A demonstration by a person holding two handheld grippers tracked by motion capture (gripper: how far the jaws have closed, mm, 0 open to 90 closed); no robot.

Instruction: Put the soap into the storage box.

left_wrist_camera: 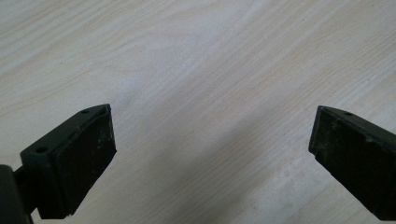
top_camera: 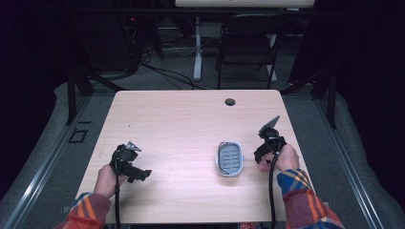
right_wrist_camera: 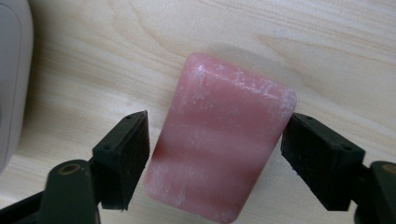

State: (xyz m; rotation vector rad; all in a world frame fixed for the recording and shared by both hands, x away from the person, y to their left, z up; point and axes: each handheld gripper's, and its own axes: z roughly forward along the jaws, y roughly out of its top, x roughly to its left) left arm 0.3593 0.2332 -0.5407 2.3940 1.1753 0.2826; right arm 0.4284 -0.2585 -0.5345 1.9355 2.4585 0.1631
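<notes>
Right gripper [right_wrist_camera: 215, 154] straddles pink soap bar [right_wrist_camera: 219, 140] lying on the desk [top_camera: 181, 124] just right of the soap dish [top_camera: 229, 158] — jaws apart, bracketing it, likely to grasp. Left gripper [left_wrist_camera: 210, 154] idle, jaws wide, empty.

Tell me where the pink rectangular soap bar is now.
In the right gripper view, the pink rectangular soap bar lies on the wooden table between the right gripper fingers, beside the grey soap dish.
</notes>
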